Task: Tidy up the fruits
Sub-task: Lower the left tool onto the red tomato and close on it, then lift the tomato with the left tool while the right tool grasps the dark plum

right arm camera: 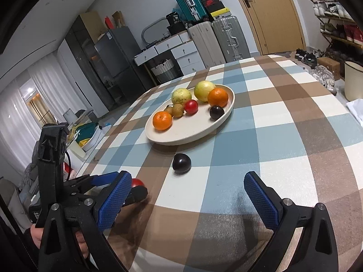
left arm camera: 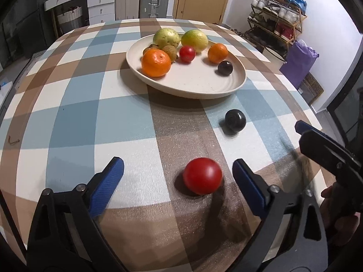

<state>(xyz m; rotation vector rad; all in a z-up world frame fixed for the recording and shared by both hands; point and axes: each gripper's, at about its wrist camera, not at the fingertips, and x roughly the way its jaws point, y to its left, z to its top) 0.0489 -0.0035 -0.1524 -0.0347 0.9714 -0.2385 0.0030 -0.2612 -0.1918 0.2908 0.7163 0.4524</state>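
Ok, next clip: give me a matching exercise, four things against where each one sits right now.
Things:
1. red tomato
2. dark plum
3. big orange
4. guavas

Places:
A. far side of the plate
B. on the cloth, between the plate and the grippers
C. between the open fingers of the left gripper
D. near left part of the plate

Pairs: 1-C, 2-B, 3-D, 4-A

The right gripper is open too, with nothing between its fingers.
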